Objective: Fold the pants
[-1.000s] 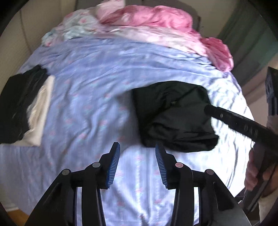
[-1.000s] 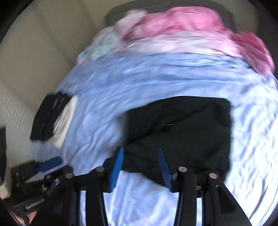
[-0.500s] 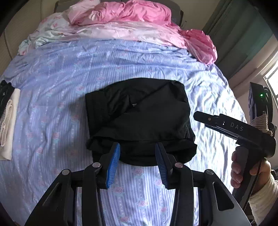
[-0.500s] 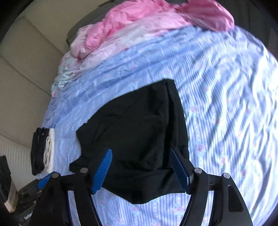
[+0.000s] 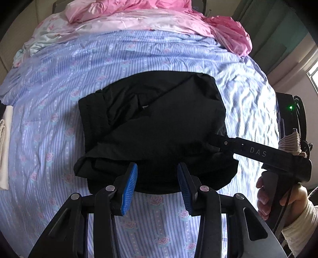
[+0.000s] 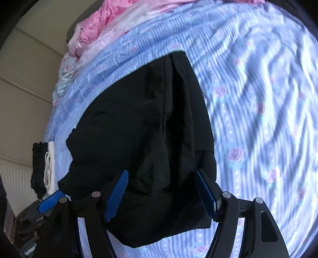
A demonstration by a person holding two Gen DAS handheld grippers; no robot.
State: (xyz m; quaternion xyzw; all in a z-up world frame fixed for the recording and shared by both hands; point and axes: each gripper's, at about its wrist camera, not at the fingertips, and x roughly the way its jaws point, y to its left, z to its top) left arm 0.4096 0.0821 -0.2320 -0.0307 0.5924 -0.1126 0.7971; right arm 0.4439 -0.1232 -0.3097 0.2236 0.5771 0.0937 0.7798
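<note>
Black pants (image 5: 155,127), folded into a thick rectangle, lie in the middle of the blue striped sheet (image 5: 59,99). My left gripper (image 5: 157,178) hovers at their near edge, open, with nothing pinched between its blue pads. Coming in from the right, my right gripper (image 5: 218,142) has its tip over the pants' right side, and a hand (image 5: 278,194) holds its handle. In the right wrist view the pants (image 6: 143,123) fill the middle. There my right gripper (image 6: 161,190) stands wide open just above the near right corner, its pads clear of the cloth.
A pink duvet (image 5: 159,8) and pale bedding are heaped at the head of the bed. A folded black and white clothes pile (image 6: 45,166) sits at the left edge by the beige wall (image 6: 23,89). A green curtain (image 5: 278,29) hangs at the far right.
Both grippers have come down and closer to the pants. The left one swung from bare sheet onto the near edge. The right one rolled, and its jaws spread wider.
</note>
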